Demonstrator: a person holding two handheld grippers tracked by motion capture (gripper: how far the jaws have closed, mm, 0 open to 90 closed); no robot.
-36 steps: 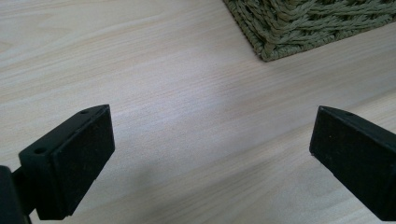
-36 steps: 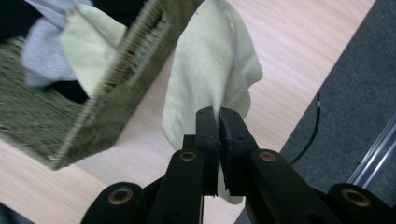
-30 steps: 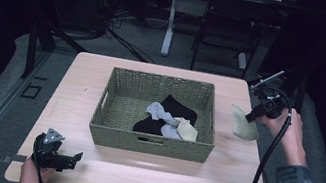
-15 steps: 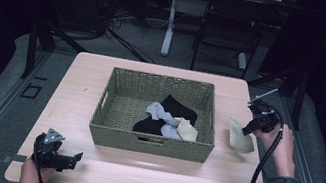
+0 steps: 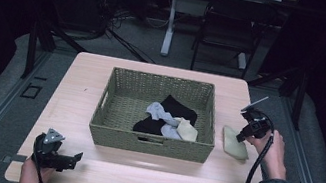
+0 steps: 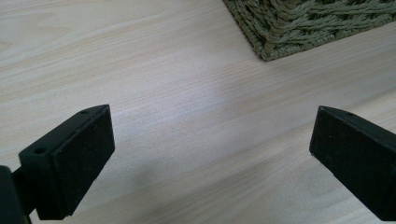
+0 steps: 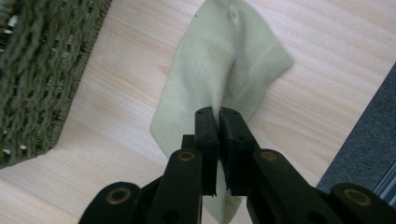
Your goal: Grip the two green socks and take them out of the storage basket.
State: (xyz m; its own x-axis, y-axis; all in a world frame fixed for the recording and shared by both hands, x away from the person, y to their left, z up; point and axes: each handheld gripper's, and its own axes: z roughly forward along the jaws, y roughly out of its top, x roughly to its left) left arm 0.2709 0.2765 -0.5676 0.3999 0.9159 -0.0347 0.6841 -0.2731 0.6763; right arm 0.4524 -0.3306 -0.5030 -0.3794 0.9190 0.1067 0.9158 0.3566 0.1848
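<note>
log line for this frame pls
right gripper: shut on pale green sock, on table right of wicker basket | left gripper: open, idle, near-left table | basket: socks inside

Left gripper view: woven basket [image 6: 322,23] was cut off by the top and right edges, one corner showing; its contents were out of frame. Both jaws ran off the bottom edge.

Right gripper view: pale green sock [image 7: 219,88] was partly covered by the right gripper [image 7: 218,116], its near end lost behind the jaws.

High view: the heap of socks [image 5: 166,117] in the basket overlapped too much to count. Left hand [image 5: 32,175] was cut by the bottom edge.
</note>
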